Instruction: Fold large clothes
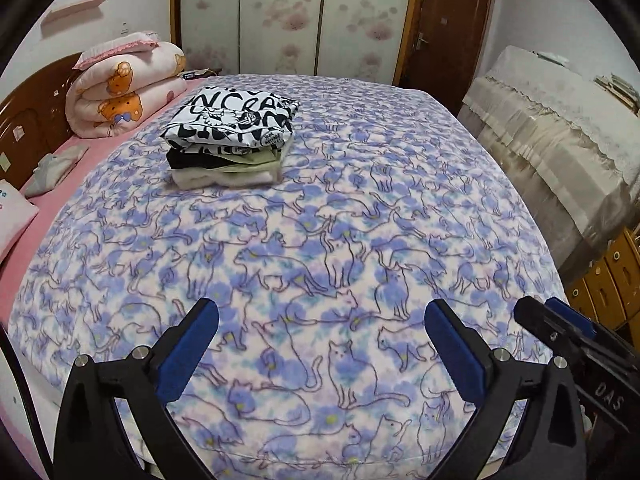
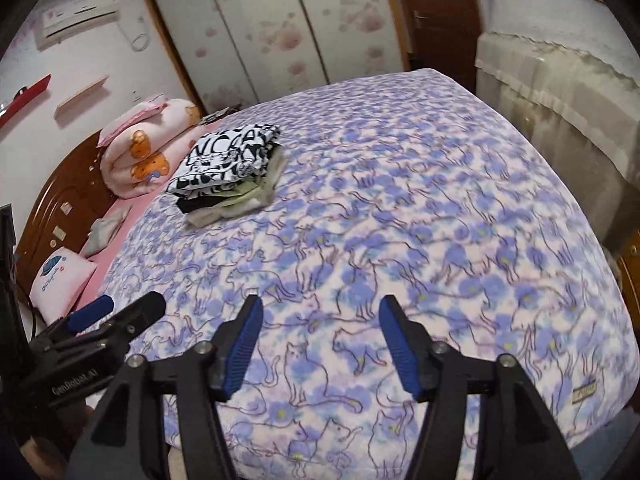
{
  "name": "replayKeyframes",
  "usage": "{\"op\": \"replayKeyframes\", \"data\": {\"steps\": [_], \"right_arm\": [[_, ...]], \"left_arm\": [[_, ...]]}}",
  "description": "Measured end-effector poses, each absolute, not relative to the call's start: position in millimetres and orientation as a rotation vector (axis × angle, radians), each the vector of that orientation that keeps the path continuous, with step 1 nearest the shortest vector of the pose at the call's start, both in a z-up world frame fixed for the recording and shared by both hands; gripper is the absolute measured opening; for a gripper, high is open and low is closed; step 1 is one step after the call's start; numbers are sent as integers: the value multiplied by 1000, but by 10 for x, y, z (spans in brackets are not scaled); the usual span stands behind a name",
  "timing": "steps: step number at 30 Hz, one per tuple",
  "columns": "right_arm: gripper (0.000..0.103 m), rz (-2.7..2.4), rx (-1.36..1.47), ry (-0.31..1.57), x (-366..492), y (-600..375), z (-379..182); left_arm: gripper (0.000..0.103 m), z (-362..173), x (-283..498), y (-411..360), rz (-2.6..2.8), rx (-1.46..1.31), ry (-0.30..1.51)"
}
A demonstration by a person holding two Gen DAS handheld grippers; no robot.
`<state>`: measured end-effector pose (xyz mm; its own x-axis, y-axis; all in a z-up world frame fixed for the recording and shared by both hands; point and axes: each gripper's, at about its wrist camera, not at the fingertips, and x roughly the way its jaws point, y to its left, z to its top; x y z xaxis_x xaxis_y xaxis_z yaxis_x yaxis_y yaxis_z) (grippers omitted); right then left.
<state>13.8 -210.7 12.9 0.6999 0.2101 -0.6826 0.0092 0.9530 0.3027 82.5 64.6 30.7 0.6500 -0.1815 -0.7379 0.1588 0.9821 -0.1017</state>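
Note:
A stack of folded clothes (image 1: 230, 140) lies on the far left part of the bed, topped by a black-and-white lettered garment (image 2: 226, 158), with black, green and cream layers under it. My left gripper (image 1: 322, 316) hangs wide open over the near part of the cat-print blanket (image 1: 320, 240), nothing between its blue pads. My right gripper (image 2: 320, 312) is open too, over the same blanket (image 2: 400, 200), with empty jaws. Each gripper shows in the other's view: the right gripper (image 1: 548, 312) at the right edge, the left gripper (image 2: 120, 308) at the lower left. Both are well short of the stack.
A rolled pink bear-print quilt (image 1: 124, 92) and a small pink pillow (image 2: 60, 280) lie by the wooden headboard (image 1: 28, 120). A cloth-covered cabinet (image 1: 560, 140) stands right of the bed, wooden drawers (image 1: 608, 276) beside it. Wardrobe doors (image 1: 280, 16) and a brown door (image 1: 452, 20) are behind.

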Motion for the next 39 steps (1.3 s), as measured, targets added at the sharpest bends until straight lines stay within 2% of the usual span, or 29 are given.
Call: {"op": "replayKeyframes", "data": {"steps": [5, 15, 39], "right_arm": [[73, 72, 253, 794, 83, -2092, -49], [74, 48, 201, 883, 49, -2070, -435], [74, 60, 203, 877, -74, -2061, -460]], "left_arm": [[102, 88, 778, 495, -158, 6, 866], [102, -372, 706, 430, -120, 13, 988], [101, -281, 519, 435, -78, 37, 960]]}}
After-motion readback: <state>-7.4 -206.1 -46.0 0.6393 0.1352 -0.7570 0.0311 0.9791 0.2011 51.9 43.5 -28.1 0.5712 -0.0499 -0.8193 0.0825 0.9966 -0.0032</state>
